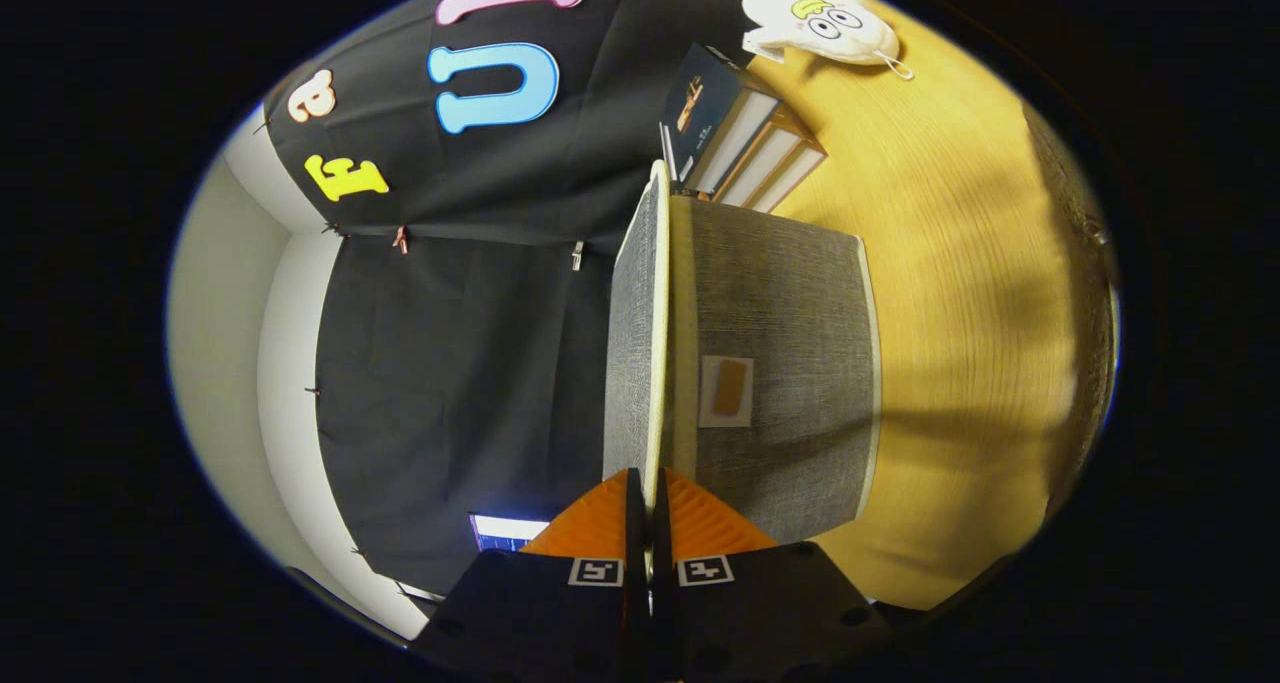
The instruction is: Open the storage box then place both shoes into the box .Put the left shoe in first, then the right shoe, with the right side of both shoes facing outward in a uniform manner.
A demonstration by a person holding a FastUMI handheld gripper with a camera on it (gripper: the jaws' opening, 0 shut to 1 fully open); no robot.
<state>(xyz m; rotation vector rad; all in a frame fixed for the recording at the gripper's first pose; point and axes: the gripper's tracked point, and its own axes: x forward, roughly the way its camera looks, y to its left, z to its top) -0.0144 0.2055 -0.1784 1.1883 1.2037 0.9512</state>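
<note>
The view is rolled about a quarter turn, so the wooden table (960, 263) stands to the right. A grey fabric storage box (780, 363) sits on it, with a small tan label on its front. Its grey lid (640, 333), rimmed in pale trim, runs edge-on straight ahead from the fingers. My gripper (649, 508) is shut on the lid's near edge, one finger on each face. A white slipper-like shoe (820, 18) with cartoon eyes lies on the table beyond the box.
A stack of books (740, 138) stands just past the box's far end. The black cloth wall (450, 363) hangs behind, with a pale wall (230, 363) beyond its edge.
</note>
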